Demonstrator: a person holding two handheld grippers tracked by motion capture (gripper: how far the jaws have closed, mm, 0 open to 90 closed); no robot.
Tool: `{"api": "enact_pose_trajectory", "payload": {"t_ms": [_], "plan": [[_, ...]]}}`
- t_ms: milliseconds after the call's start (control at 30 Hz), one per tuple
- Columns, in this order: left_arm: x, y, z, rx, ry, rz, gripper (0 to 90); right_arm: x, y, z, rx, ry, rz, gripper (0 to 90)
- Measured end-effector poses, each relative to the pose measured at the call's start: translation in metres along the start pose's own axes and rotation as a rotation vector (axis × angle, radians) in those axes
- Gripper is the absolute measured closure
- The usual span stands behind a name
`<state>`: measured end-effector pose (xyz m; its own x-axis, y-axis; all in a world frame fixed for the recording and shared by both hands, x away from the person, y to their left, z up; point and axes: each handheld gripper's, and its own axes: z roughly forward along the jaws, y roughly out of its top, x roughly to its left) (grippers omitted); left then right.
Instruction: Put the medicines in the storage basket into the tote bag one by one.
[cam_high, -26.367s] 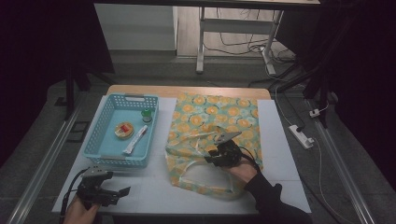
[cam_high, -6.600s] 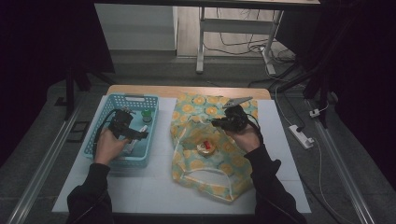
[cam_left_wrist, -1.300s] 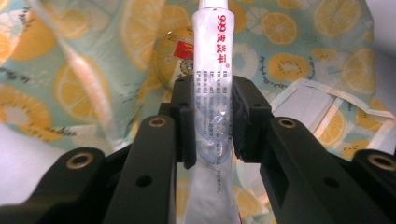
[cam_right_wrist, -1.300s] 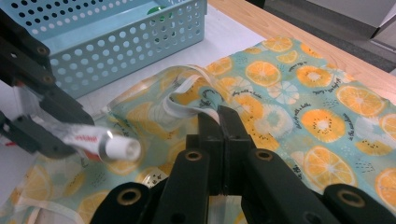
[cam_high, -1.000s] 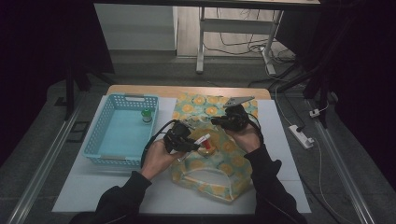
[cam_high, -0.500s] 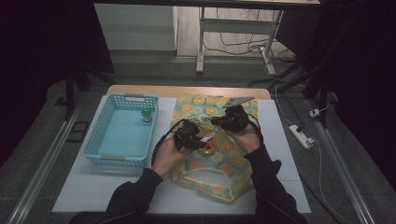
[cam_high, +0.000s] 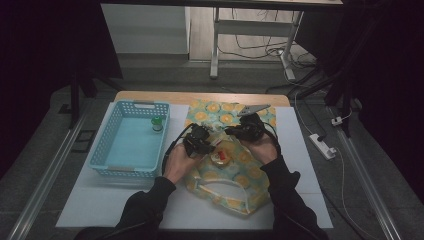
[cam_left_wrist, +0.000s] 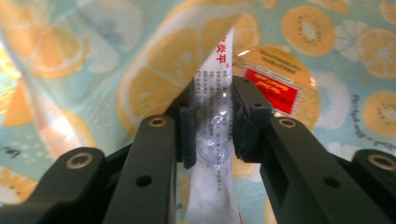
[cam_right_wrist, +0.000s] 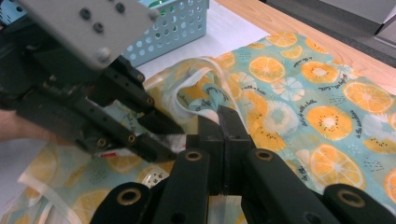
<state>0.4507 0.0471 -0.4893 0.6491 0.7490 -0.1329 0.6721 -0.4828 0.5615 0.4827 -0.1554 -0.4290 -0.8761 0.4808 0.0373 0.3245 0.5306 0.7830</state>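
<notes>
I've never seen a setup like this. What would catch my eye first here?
Probably the bright fruit-print bag lying mid-table, with both hands meeting over its open mouth. The left tongs pinch a white printed sachet above a round orange-lidded cup inside, while the right tongs are shut on the bag's rim. To the left sits a blue basket.

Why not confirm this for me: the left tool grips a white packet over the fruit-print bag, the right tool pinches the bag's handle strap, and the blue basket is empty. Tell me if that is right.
Not quite. The blue basket is not empty: the high view shows a small green-capped bottle standing at its far right corner. The rest holds: the left tool grips the white packet over the fruit-print bag, and the right tool pinches the handle strap.
</notes>
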Motion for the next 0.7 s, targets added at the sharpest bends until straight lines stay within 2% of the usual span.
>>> {"api": "enact_pose_trajectory", "payload": {"t_ms": [400, 600, 700], "plan": [[0.007, 0.004, 0.011, 0.027, 0.025, -0.028, 72.1, 0.002, -0.001, 0.005, 0.016, 0.001, -0.004, 89.5], [0.008, 0.005, 0.016, 0.02, 0.019, -0.04, 71.7, 0.0, -0.002, 0.005, 0.018, -0.001, -0.003, 89.5], [0.008, 0.004, 0.015, 0.014, 0.022, -0.033, 70.9, -0.001, -0.003, 0.005, 0.018, -0.002, 0.003, 89.5]]}}
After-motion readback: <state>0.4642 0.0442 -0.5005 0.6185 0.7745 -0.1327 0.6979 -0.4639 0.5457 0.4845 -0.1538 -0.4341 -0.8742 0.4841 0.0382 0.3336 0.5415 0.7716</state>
